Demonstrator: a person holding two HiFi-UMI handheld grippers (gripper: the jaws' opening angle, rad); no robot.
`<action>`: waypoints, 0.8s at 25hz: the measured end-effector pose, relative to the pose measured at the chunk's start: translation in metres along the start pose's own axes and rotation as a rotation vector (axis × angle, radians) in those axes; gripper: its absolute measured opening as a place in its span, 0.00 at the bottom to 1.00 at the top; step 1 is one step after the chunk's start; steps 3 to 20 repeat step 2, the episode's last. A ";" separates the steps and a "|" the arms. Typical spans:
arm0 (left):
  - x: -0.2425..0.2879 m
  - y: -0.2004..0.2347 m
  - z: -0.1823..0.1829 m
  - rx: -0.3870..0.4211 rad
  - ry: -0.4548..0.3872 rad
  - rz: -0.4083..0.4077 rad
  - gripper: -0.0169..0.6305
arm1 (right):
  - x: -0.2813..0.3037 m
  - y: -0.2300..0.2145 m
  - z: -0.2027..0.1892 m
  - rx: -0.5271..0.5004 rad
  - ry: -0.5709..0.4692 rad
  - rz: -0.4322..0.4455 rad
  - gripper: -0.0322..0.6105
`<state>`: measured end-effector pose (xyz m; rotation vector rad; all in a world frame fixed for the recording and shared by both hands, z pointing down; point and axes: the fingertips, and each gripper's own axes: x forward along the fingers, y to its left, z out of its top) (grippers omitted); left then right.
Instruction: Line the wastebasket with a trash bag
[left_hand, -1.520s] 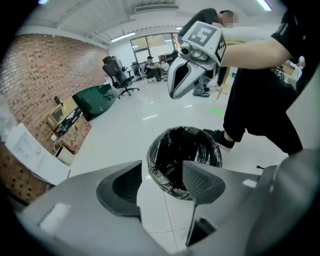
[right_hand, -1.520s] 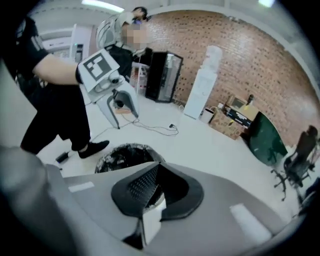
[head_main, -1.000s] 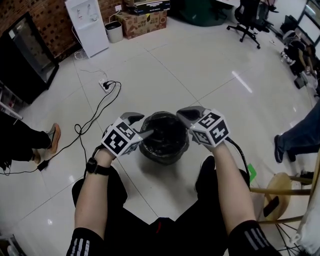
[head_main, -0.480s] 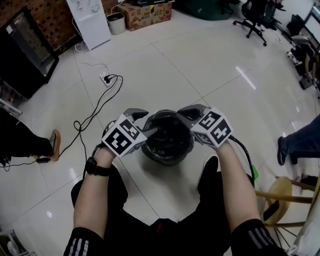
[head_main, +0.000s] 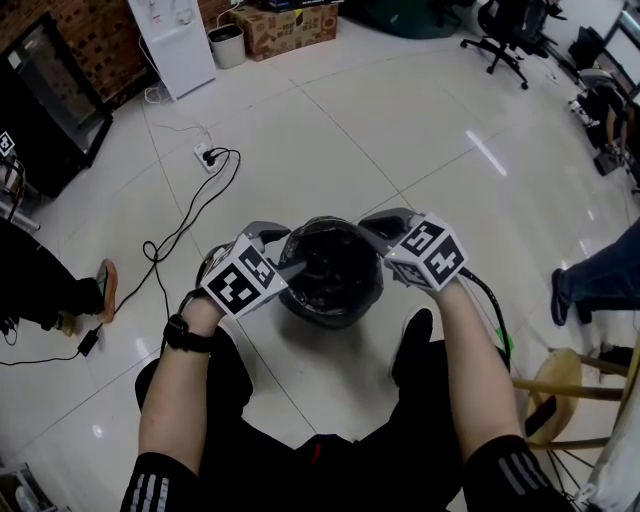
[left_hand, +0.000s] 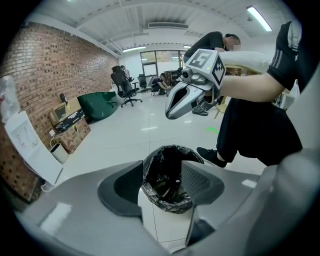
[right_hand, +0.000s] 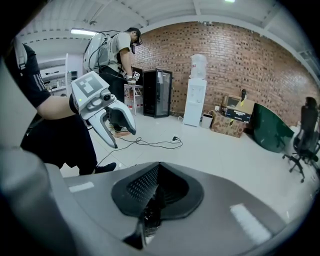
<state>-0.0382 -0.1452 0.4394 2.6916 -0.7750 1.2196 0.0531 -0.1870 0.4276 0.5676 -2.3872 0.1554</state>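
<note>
The wastebasket (head_main: 330, 300) stands on the floor between my knees, with a black trash bag (head_main: 330, 268) inside and folded over its rim. In the left gripper view its white body (left_hand: 165, 225) and the bag (left_hand: 167, 175) show between my wide jaws. My left gripper (head_main: 283, 250) is open at the left side of the rim. My right gripper (head_main: 372, 232) is at the right side, shut, with crinkled black film pinched between its jaws (right_hand: 152, 200). Each gripper also shows in the other's view: the right gripper (left_hand: 175, 107) and the open left gripper (right_hand: 117, 131).
A power strip with black cable (head_main: 205, 155) lies on the tiled floor at the left. A white dispenser (head_main: 170, 45), a small bin (head_main: 225, 45) and a cardboard box (head_main: 285, 25) stand at the back. A wooden stool (head_main: 560, 380) and another person's leg (head_main: 600, 275) are at the right.
Both grippers stay at the basket's rim. The right one has dipped slightly with the bag's edge; the left has hardly moved.
</note>
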 end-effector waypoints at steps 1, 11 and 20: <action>0.001 -0.001 0.002 0.003 -0.004 -0.001 0.39 | 0.000 0.000 -0.001 -0.002 0.001 0.002 0.06; 0.002 -0.002 0.003 0.006 -0.008 -0.003 0.39 | 0.000 0.000 -0.003 -0.004 0.003 0.003 0.06; 0.002 -0.002 0.003 0.006 -0.008 -0.003 0.39 | 0.000 0.000 -0.003 -0.004 0.003 0.003 0.06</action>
